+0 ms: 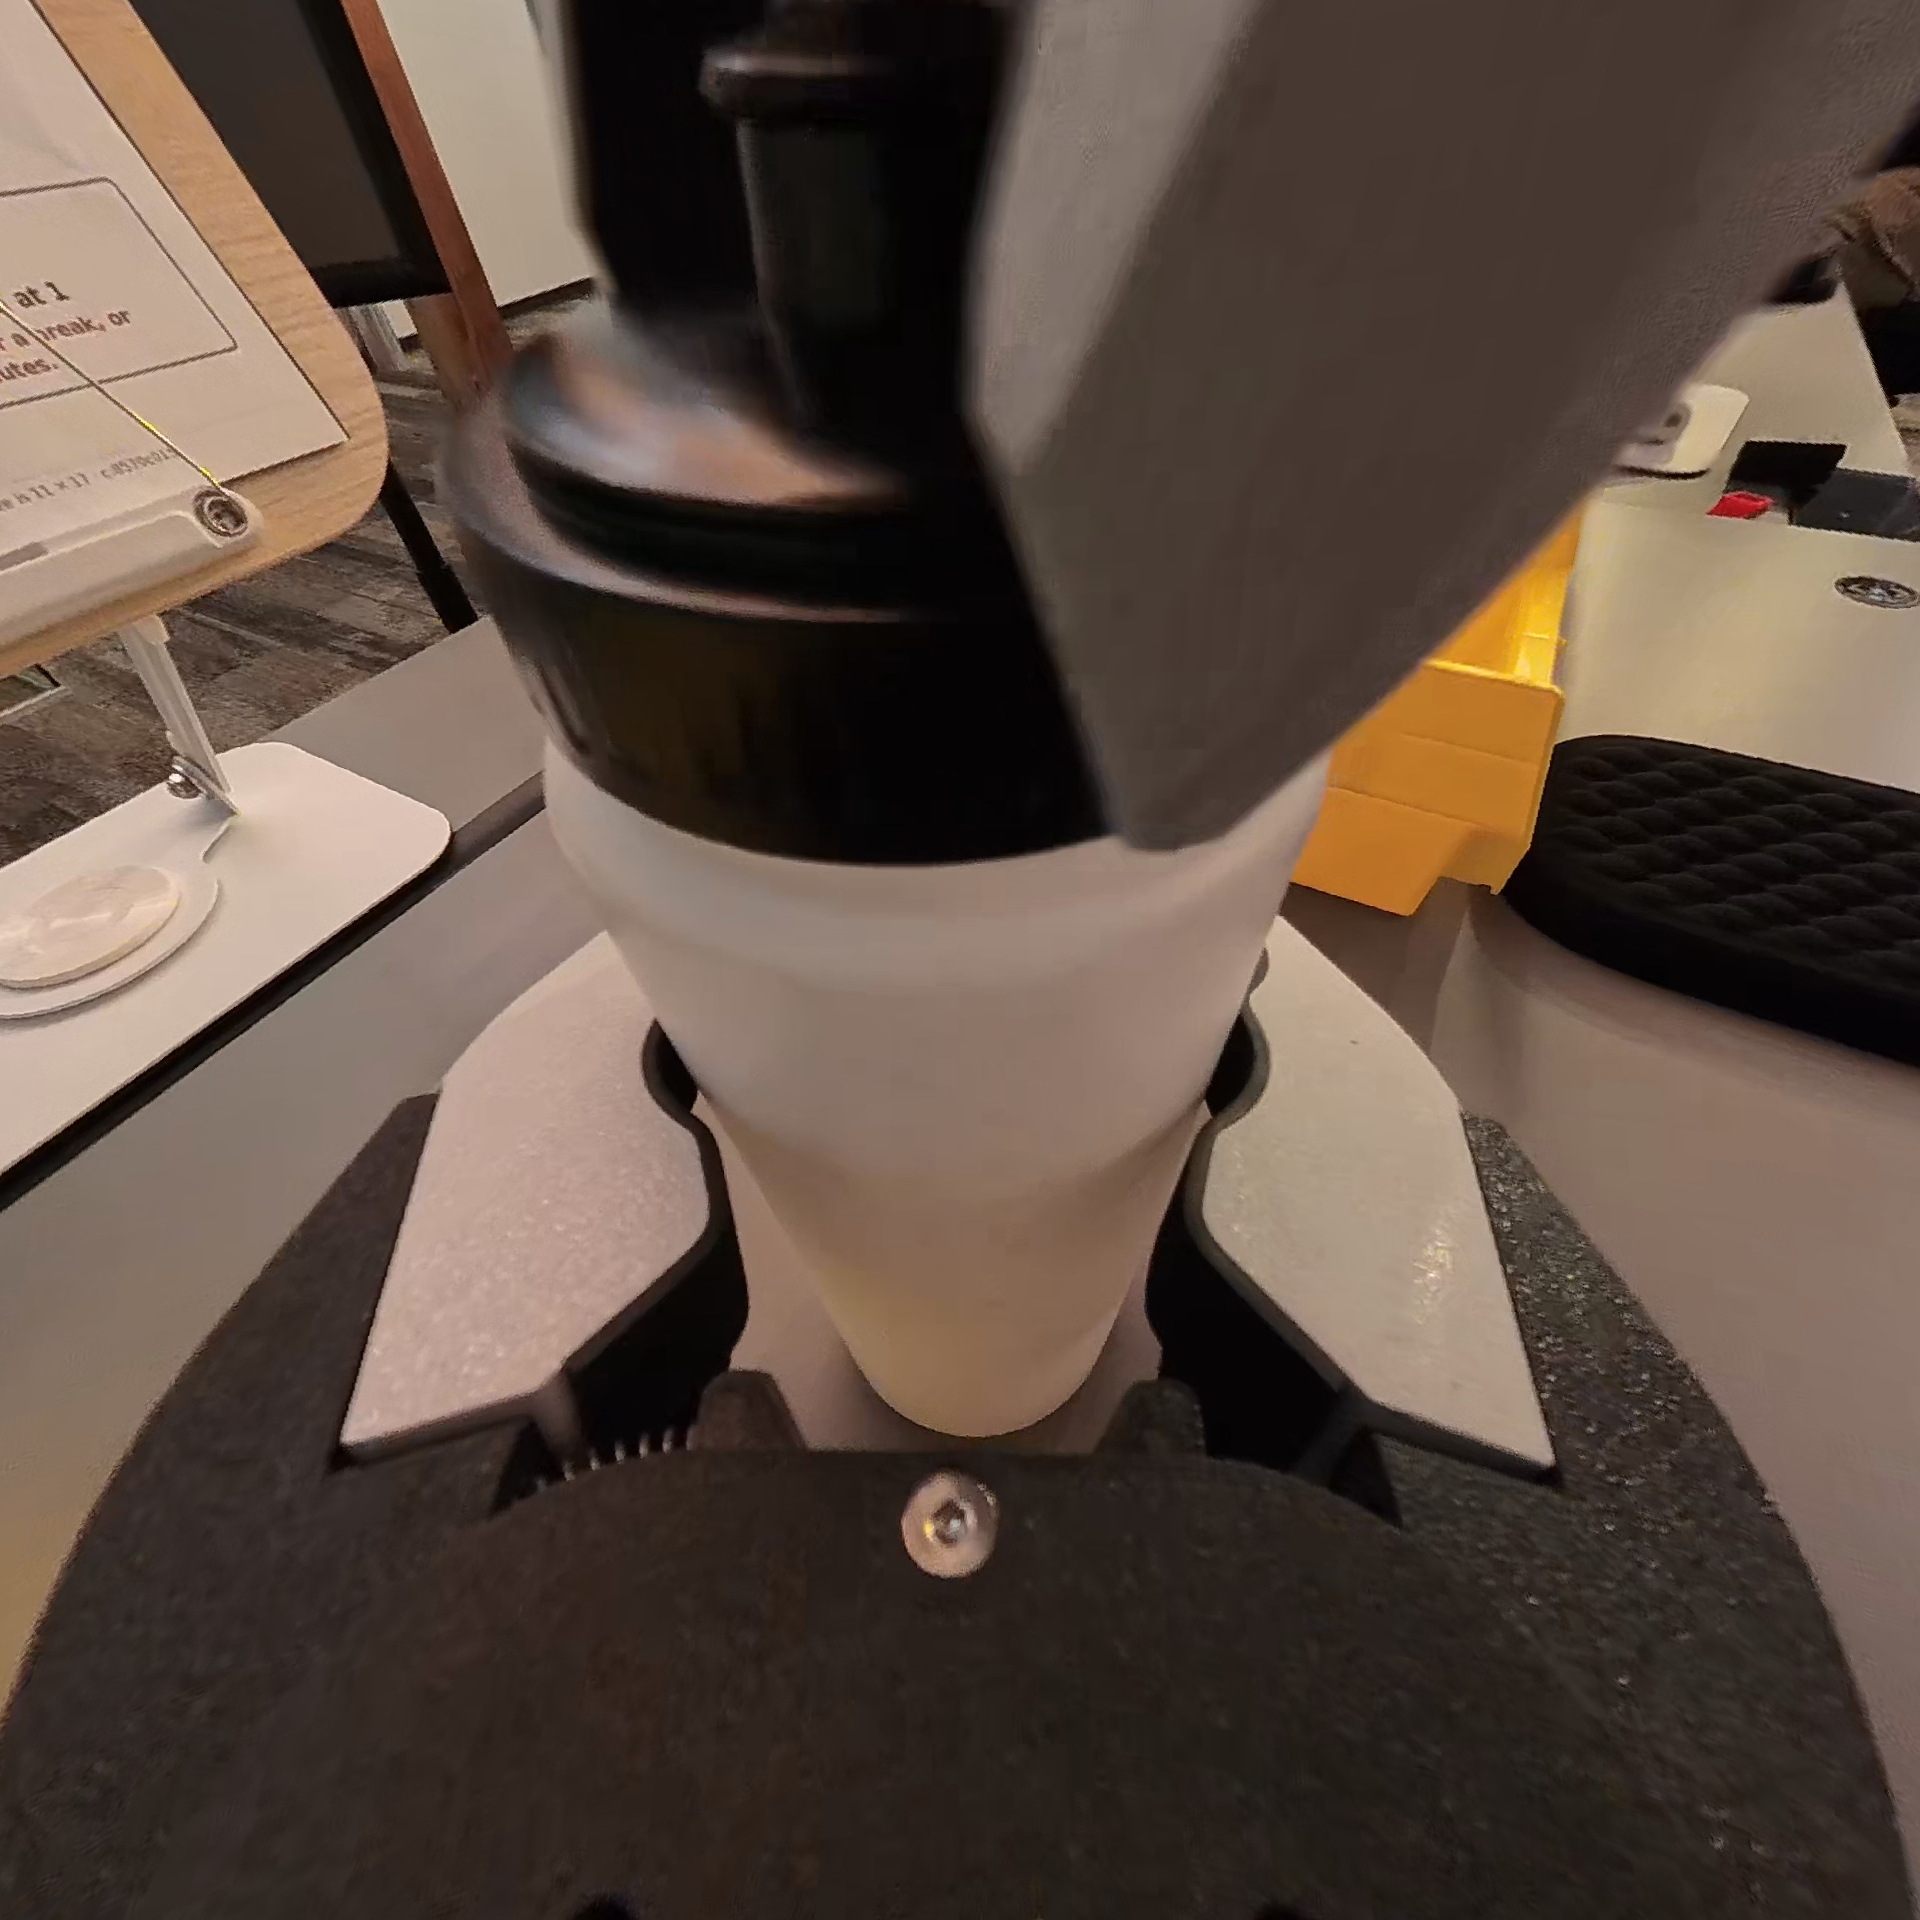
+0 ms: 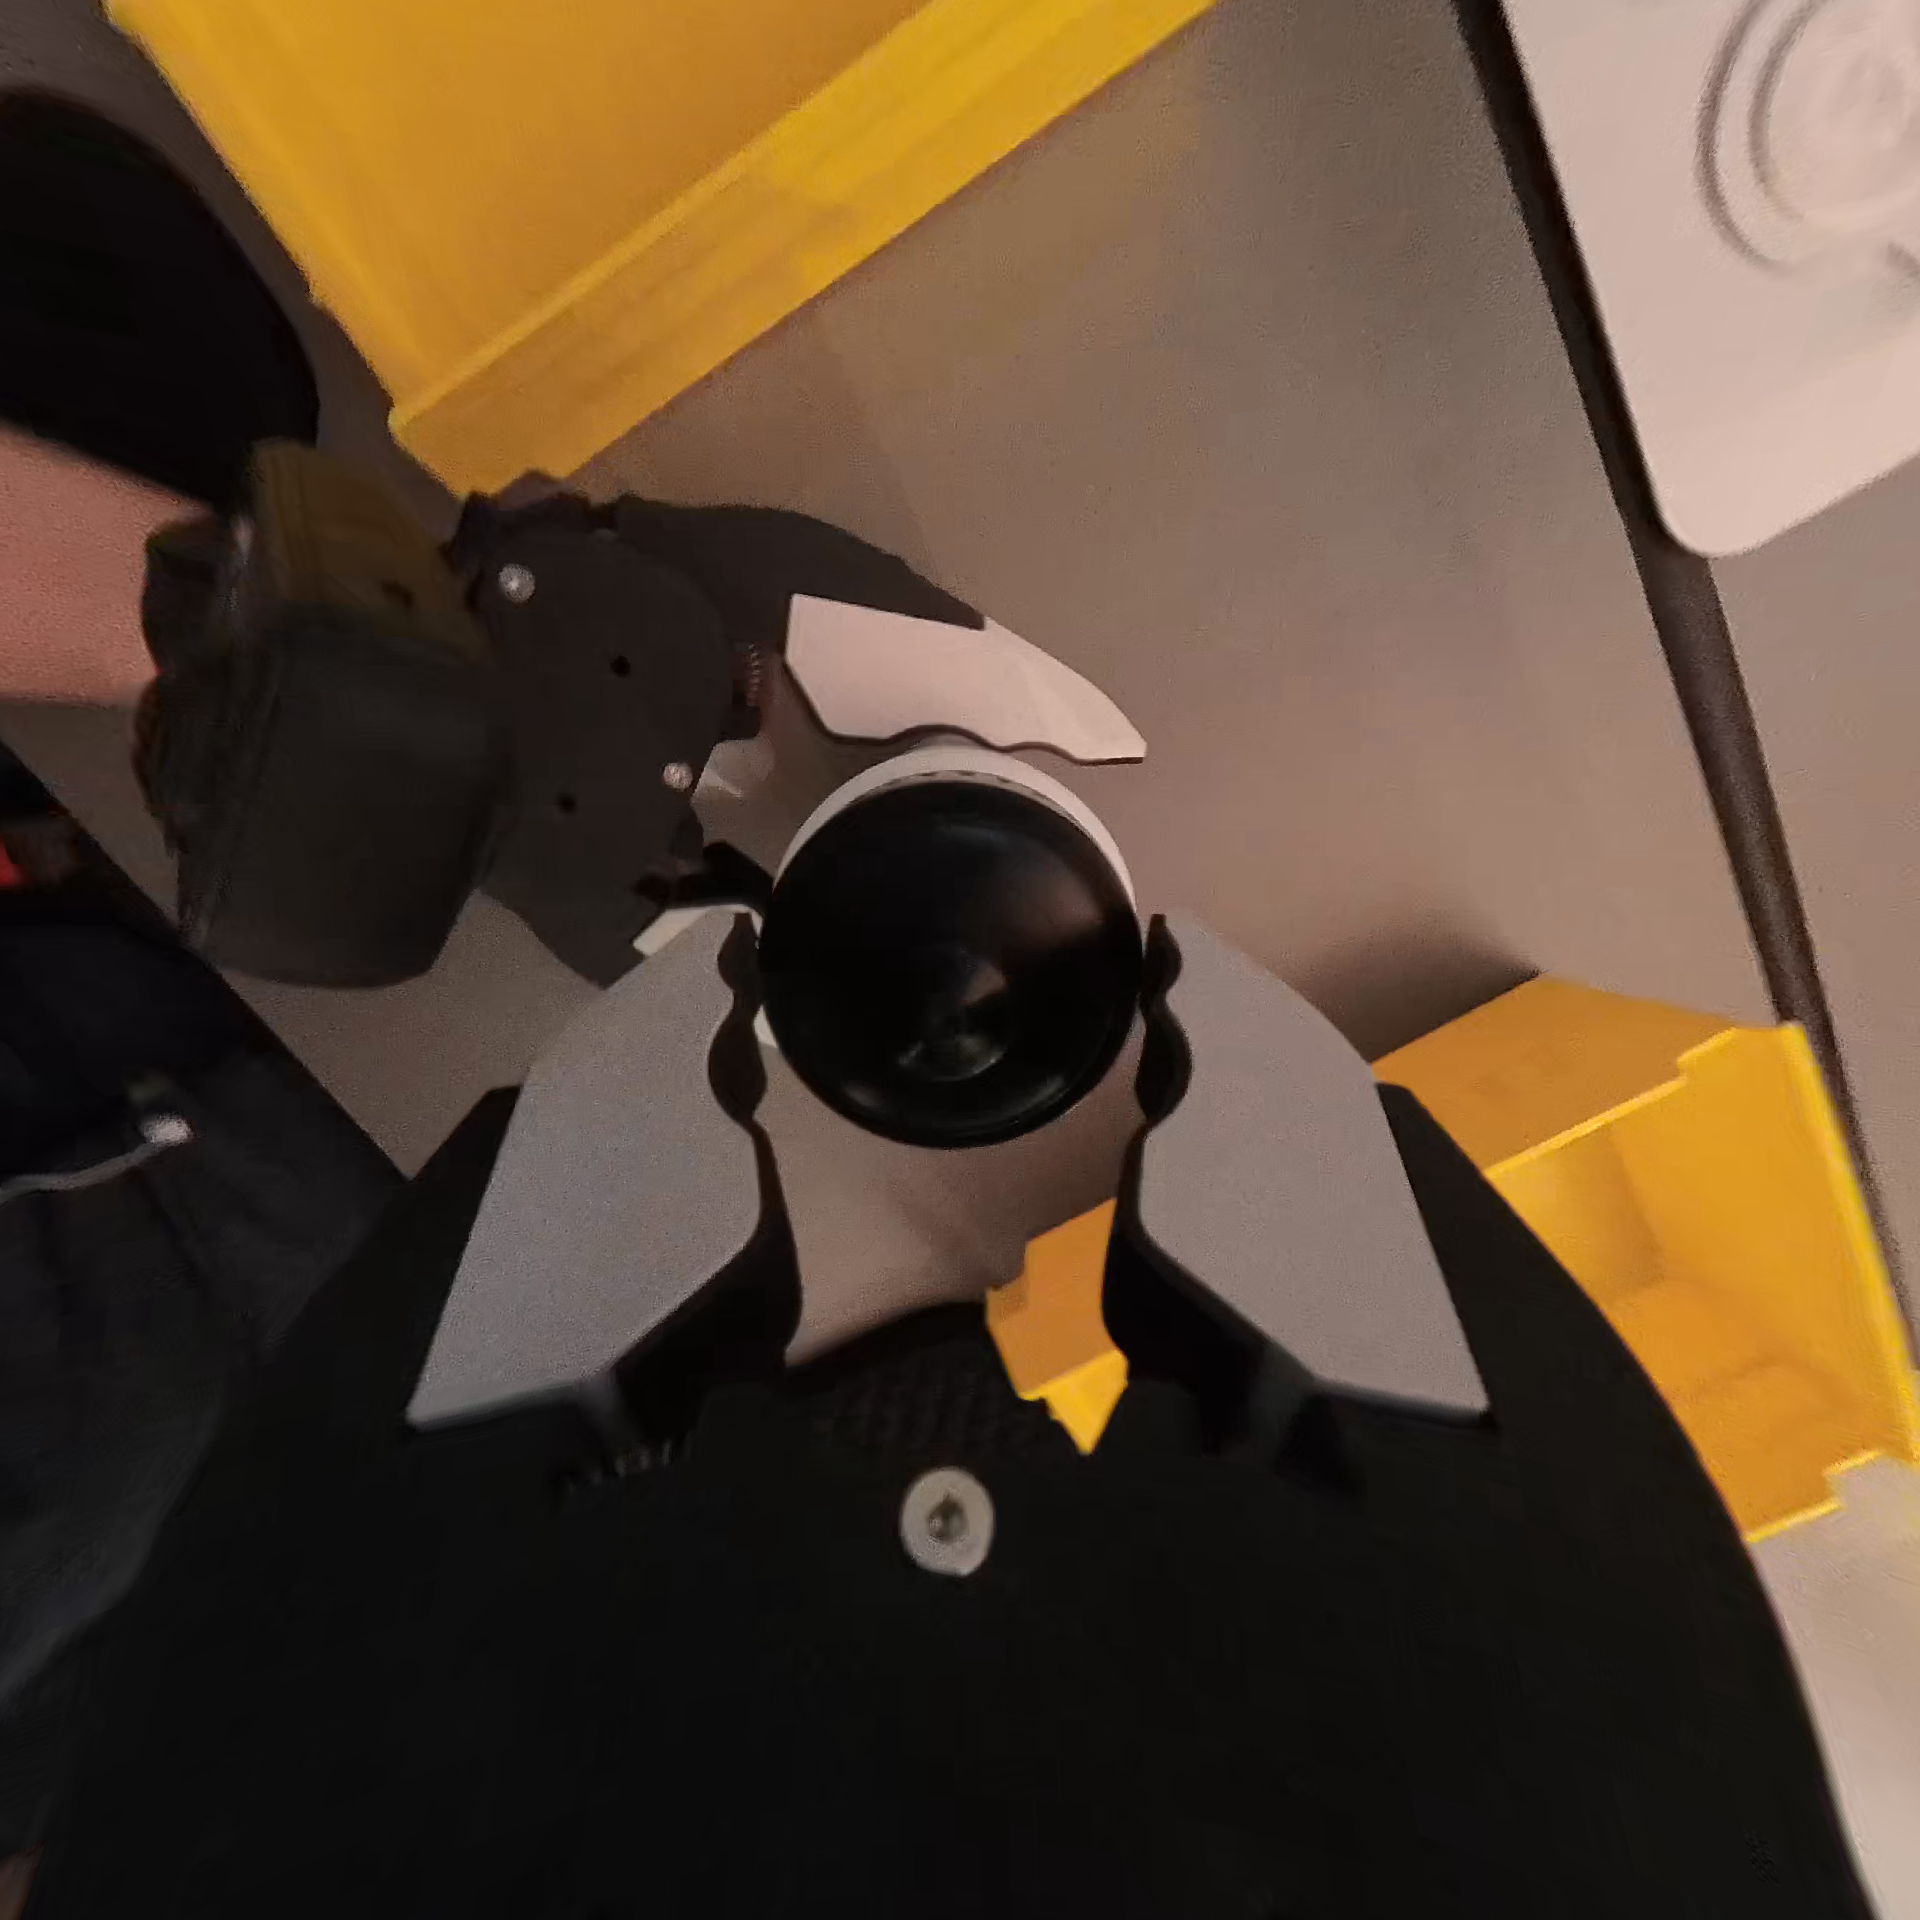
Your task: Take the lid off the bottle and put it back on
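A white bottle [image 1: 935, 1039] stands on the grey table with a black lid [image 1: 758, 707] on its top. My left gripper [image 1: 951, 1101] is shut on the bottle's white body, one grey finger [image 1: 540, 1195] on each side. In the right wrist view I look down on the lid [image 2: 945, 956]. My right gripper [image 2: 948, 966] is closed around it, fingertips [image 2: 1169, 997] touching both sides of its rim. The right gripper's finger [image 1: 1299, 416] comes down from above beside the lid. The left gripper [image 2: 623, 727] reaches in from the left, held by a gloved hand.
Yellow bins stand close by, one behind the bottle [image 1: 1444, 769] [image 2: 582, 208] and another at the right [image 2: 1662, 1247]. A black mesh pad [image 1: 1745, 883] lies at the right. A white stand base [image 1: 208, 862] carries a wooden board with a paper sheet [image 1: 156, 312] at the left.
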Demonstrator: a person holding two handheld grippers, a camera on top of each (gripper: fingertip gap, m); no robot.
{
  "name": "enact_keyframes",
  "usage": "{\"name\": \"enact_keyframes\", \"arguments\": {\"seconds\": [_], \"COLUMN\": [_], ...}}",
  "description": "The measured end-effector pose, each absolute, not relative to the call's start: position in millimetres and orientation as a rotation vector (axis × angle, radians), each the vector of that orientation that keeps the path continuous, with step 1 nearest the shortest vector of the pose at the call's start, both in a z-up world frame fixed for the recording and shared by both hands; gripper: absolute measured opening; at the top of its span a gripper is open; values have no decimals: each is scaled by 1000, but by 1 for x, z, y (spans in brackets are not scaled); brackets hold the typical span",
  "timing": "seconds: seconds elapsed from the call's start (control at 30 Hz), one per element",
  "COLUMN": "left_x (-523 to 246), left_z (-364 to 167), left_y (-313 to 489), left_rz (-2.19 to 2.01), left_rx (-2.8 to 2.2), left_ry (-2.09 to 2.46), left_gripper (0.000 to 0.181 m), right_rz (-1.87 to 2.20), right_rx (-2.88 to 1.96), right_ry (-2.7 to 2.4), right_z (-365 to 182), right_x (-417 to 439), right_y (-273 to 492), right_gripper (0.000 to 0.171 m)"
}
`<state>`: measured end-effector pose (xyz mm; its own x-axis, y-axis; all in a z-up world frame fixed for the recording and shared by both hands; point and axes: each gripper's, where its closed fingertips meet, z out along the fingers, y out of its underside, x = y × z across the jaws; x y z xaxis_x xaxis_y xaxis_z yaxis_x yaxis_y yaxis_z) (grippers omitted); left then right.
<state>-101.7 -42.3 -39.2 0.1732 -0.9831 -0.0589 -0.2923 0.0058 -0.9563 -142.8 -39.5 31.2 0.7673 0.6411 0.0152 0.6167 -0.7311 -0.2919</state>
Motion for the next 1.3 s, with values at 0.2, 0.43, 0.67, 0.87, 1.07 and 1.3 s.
{"name": "enact_keyframes", "arguments": {"seconds": [0.2,0.43,0.67,0.87,1.07,1.3], "left_x": [-101,-103,-105,-109,-109,-108], "left_z": [-39,-40,-40,-40,-39,-38], "left_y": [-42,-37,-37,-32,-31,-33], "left_rz": [-900,-847,-782,-747,-742,-721], "left_rx": [-1481,-1524,-1556,-1582,-1578,-1557], "left_ry": [1292,1244,1184,1125,1096,1112], "left_gripper": [98,98,98,98,98,98], "right_rz": [160,97,12,88,180,99], "right_rx": [-2506,-2685,-2386,-2554,-2690,-2518], "right_ry": [-1275,-822,-1577,-1185,-991,-1443], "right_z": [37,38,35,44,39,40], "right_x": [-143,-141,-140,-143,-149,-150], "right_y": [-40,-38,-46,-34,-35,-42], "right_gripper": [71,69,70,84,67,67]}}
